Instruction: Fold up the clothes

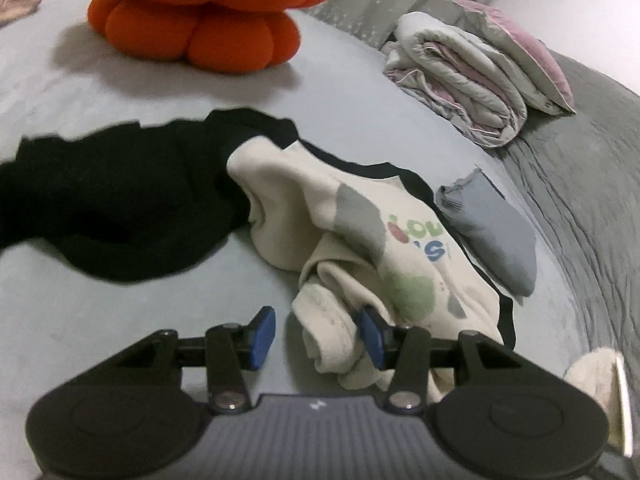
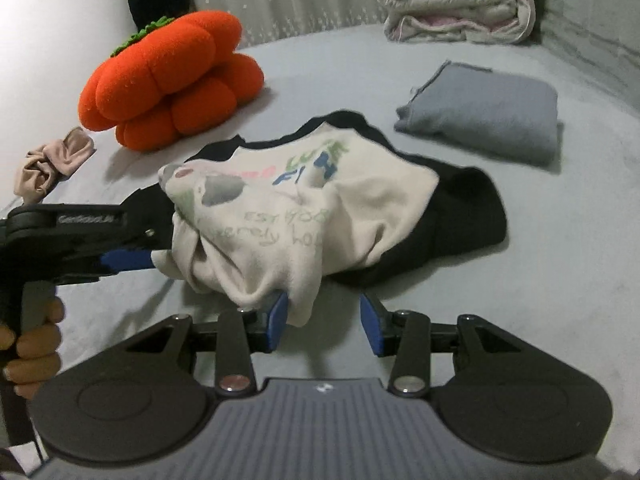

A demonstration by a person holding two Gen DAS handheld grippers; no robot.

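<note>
A cream sweatshirt (image 1: pixel 304 200) with black sleeves and a coloured print lies crumpled on the pale grey bed sheet (image 1: pixel 100 320). My left gripper (image 1: pixel 318 336) stands open around a bunched cream hem. The hem touches the right blue pad (image 1: pixel 372 336) and sits apart from the left one. In the right wrist view, the same sweatshirt (image 2: pixel 280 216) droops over the left pad (image 2: pixel 278 320) of my right gripper (image 2: pixel 324 322), which is open with its other pad bare. The left gripper (image 2: pixel 154 254), held by a hand (image 2: pixel 32 344), meets the cloth from the left.
An orange pumpkin cushion (image 2: pixel 168 84) sits at the back left, with a beige cloth scrap (image 2: pixel 52 164) near it. A folded grey garment (image 2: pixel 488 116) lies at the right. A rolled white and pink quilt (image 2: pixel 456 4) and a pink pillow (image 1: pixel 524 56) are at the back. A dark grey blanket (image 1: pixel 592 168) covers the right side.
</note>
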